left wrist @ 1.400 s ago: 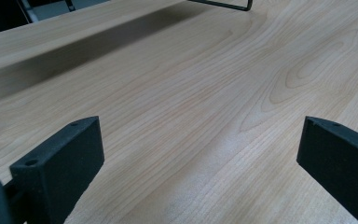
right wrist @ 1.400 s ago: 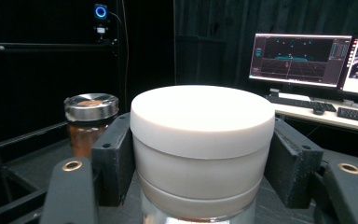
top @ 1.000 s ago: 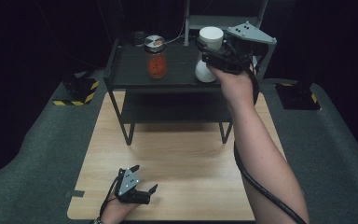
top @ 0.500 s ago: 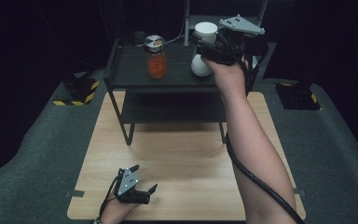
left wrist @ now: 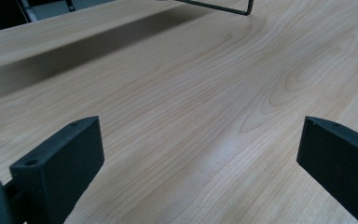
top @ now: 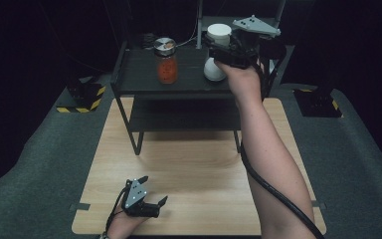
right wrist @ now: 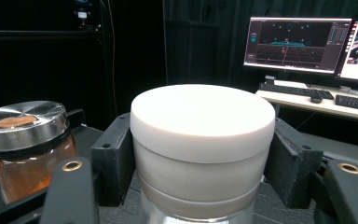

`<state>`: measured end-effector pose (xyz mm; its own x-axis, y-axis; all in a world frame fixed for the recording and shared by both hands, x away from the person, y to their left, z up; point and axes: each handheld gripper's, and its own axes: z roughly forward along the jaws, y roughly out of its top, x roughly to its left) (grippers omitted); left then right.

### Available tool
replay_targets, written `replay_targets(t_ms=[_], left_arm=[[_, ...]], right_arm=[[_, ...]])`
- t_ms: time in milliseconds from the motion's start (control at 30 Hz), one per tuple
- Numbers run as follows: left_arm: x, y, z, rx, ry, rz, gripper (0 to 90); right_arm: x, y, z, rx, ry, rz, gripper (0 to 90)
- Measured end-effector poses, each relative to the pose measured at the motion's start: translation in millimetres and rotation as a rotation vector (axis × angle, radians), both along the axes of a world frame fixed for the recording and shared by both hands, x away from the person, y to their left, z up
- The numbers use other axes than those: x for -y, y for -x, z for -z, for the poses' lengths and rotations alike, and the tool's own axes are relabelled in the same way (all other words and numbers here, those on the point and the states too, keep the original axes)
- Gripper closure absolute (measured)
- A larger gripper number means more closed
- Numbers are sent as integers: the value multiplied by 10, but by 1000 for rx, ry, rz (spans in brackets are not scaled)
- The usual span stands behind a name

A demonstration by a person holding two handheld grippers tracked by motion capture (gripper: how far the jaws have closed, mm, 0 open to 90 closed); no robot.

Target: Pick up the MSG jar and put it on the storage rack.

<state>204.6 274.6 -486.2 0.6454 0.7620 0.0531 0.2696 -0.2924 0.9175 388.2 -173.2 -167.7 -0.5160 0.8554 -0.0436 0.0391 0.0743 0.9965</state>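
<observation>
High view, L to R: left gripper (top: pixel 151 205) parked on near-left of the light wooden tabletop (top: pixel 194 164), jaws spread, nothing between them. Left gripper view confirms: bare wood grain btwn the two black jaws. No move on that side vs earlier frames.

Mid-left on top deck of the black two-tier metal shelf (top: pixel 129 74): glass jar w/ orange-red contents and shiny metal lid (top: pixel 166 62), untouched, same spot throughout.

Right of it: white round-bodied jar w/ thick white cylindrical lid (top: pixel 218 52), held by right gripper (top: pixel 222 47). Right gripper view: both jaws pressed on the lid's sides (right wrist: pixel 203 121), pinching it; orange jar at frame left (right wrist: pixel 25 140).

Change: earlier the right gripper and white jar sat nearer the shelf's right edge. Now shifted left and a bit farther back, closer to the orange jar but still apart from it. Grip unchanged.

Read: white jar is being relocated along the top deck, or lined up next to the orange one. Can't tell if its base rests on the deck or hangs just above. Likely next = set down + release.
</observation>
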Motion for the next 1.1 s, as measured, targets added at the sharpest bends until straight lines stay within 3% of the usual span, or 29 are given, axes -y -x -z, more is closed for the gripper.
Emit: replay_targets(t_ms=[767,1100], left_arm=[[-4,-2,1,0,1,2,8],[0,-4,-3,-1,-2,3,8]], right_arm=[[45,16,95,24,-15,-13,333],[44,19,64,15,-7,-14,308]])
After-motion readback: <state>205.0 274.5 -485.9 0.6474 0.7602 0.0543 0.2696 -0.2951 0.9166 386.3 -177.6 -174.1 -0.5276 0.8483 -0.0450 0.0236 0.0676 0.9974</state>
